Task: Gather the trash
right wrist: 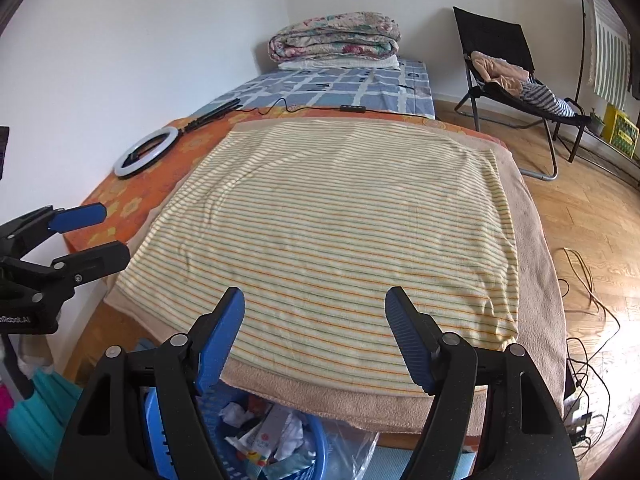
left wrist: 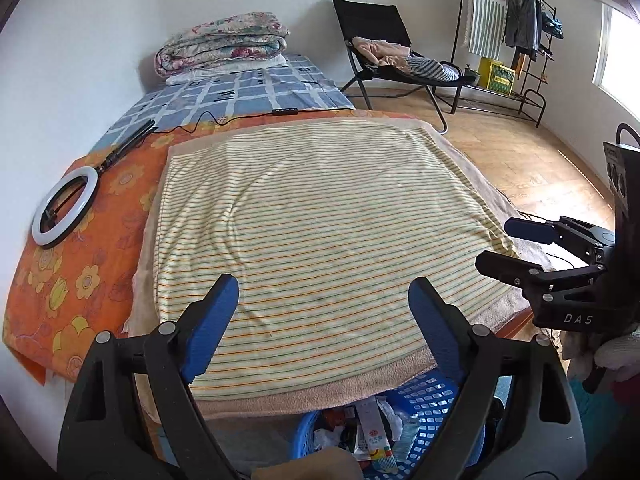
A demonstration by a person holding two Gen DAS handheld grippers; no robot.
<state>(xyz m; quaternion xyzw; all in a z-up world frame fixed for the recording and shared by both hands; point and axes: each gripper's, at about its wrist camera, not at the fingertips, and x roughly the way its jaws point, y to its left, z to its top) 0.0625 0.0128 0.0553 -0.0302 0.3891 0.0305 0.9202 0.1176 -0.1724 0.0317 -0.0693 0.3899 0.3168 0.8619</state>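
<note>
The left gripper (left wrist: 322, 304), black with blue pads, is spread wide and holds nothing between its fingers. The right gripper (right wrist: 314, 320), of the same black and blue build, is also wide apart and empty. Both hang above the near edge of the yellow towel with thin orange and green stripes (left wrist: 320, 208), which lies flat on a beige terry blanket (right wrist: 536, 240) on the bed. In the left wrist view the right gripper shows at the right side, beside the edge of the bed.

Just under the grippers, on the floor against the foot of the bed, stands a blue plastic basket with a lattice wall (left wrist: 432, 404). Inside it lies the collected trash (right wrist: 272, 432): crumpled white paper, wrappers and a small carton. The striped towel itself carries no loose piece.

Further out, on the orange flowered sheet (left wrist: 80, 264) to the left, lies a white ring lamp on a black stand (left wrist: 66, 208) with its cable. At the far end of the bed is a folded flowered quilt (right wrist: 334, 36). Near the wall stands a black folding chair with clothes on it (right wrist: 504, 56).
</note>
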